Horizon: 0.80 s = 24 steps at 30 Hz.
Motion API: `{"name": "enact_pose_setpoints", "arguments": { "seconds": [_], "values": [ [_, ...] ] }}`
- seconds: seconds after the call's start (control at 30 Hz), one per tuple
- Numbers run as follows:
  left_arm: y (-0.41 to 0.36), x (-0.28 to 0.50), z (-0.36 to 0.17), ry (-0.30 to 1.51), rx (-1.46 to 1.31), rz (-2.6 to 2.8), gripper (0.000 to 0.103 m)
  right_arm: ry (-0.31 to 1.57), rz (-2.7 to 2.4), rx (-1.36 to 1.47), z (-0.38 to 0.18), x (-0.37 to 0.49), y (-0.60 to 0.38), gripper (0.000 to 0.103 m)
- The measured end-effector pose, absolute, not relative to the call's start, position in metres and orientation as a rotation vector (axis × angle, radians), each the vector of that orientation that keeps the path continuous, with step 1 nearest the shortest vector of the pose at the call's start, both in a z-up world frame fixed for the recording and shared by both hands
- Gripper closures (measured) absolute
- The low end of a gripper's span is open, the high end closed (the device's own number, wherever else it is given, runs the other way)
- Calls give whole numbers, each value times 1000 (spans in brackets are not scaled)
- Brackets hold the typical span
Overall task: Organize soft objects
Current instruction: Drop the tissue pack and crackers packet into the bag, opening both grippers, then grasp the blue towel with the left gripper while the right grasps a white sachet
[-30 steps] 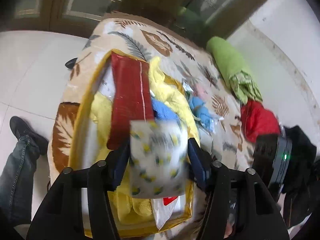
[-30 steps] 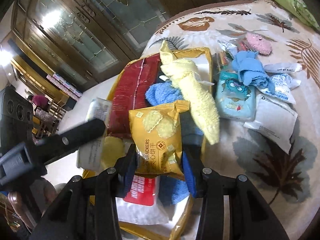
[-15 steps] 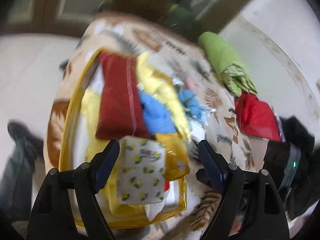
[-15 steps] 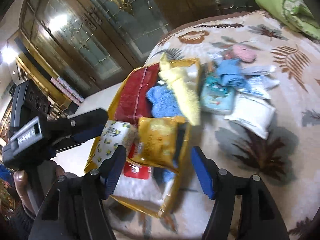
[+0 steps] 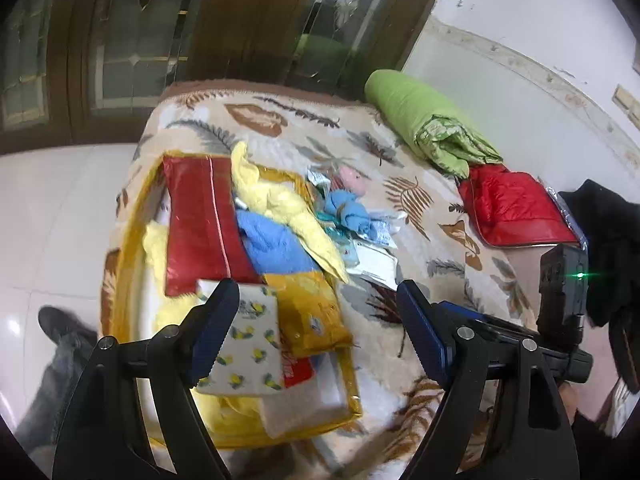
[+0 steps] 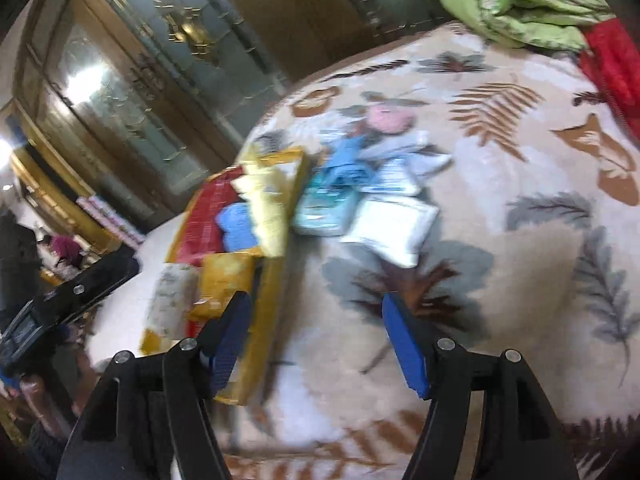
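Note:
A yellow-rimmed storage bag [image 5: 248,436] [image 6: 272,292] lies open on a leaf-patterned blanket. Inside it are a red pack [image 5: 200,224], a yellow towel [image 5: 296,212], a blue towel [image 5: 272,244], a lemon-print tissue pack [image 5: 248,344] [image 6: 170,300] and a yellow cracker bag [image 5: 308,312] [image 6: 224,284]. My left gripper [image 5: 316,332] hangs open above the bag's near end, holding nothing. My right gripper [image 6: 316,336] is open and empty over the blanket, just right of the bag. Beside the bag lie a blue cloth [image 6: 344,156], a pink fluffy piece [image 6: 390,118], a teal pack [image 6: 326,212] and a white packet [image 6: 390,228].
A rolled green quilt [image 5: 424,120] and a red cushion [image 5: 512,208] lie at the blanket's far right, with black clothing [image 5: 608,232] beyond. A person's leg and shoe [image 5: 60,332] stand on the white floor left of the bed. Glass-panelled doors are behind.
Both grippers opened and let go: the lemon-print pack and the cracker bag now lie in the bag. Both drew back, and the right one swung right over the blanket.

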<state>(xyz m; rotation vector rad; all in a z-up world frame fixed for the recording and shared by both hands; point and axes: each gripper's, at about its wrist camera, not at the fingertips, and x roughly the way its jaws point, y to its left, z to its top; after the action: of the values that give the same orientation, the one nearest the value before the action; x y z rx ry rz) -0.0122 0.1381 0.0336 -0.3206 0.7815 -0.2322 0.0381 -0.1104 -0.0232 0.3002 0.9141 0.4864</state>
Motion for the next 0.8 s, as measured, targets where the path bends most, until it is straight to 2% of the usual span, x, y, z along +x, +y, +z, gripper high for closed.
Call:
{"name": "enact_pose_setpoints", "arguments": {
  "seconds": [0.23,0.57,0.8],
  "values": [
    [102,14,33,840,-436,-233,21,960,483,377,-33,50,-147,35],
    [55,37,19,806,-360,-215,21,944,406,395,-28,69,-194,35],
    [46,45,17,796,-250,-201,21,995,496,429,-39,113,-178,35]
  ]
}}
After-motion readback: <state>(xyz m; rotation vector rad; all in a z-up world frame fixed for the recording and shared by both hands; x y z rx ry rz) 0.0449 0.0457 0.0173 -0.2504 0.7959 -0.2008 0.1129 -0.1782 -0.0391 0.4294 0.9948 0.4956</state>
